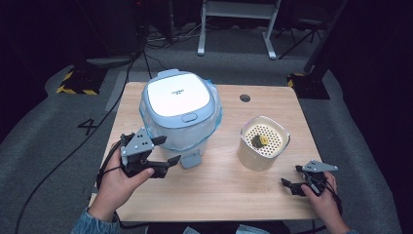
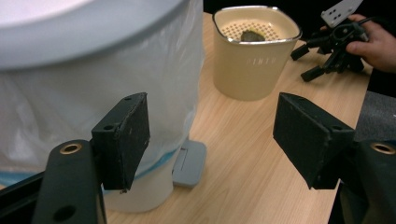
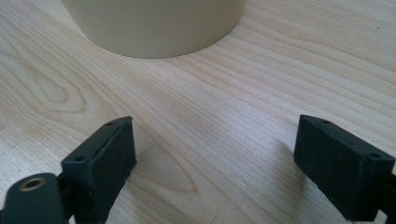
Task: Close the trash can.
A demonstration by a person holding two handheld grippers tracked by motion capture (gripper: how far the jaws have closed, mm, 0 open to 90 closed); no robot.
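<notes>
A pale wooden table (image 1: 214,195) stands on grey carpet in a dim room. At its left, the left gripper (image 1: 166,149) hangs with jaws wide apart and nothing between them, just beside the white pedal bin with a grey-blue lid and clear plastic liner (image 1: 179,112); the bin's grey foot pedal (image 2: 188,163) juts out near the jaws. Further right sits a cream plastic container with a perforated insert (image 1: 263,142), something small and dark on the insert. The right gripper (image 1: 290,178) rests low near it, jaws spread, holding nothing.
</notes>
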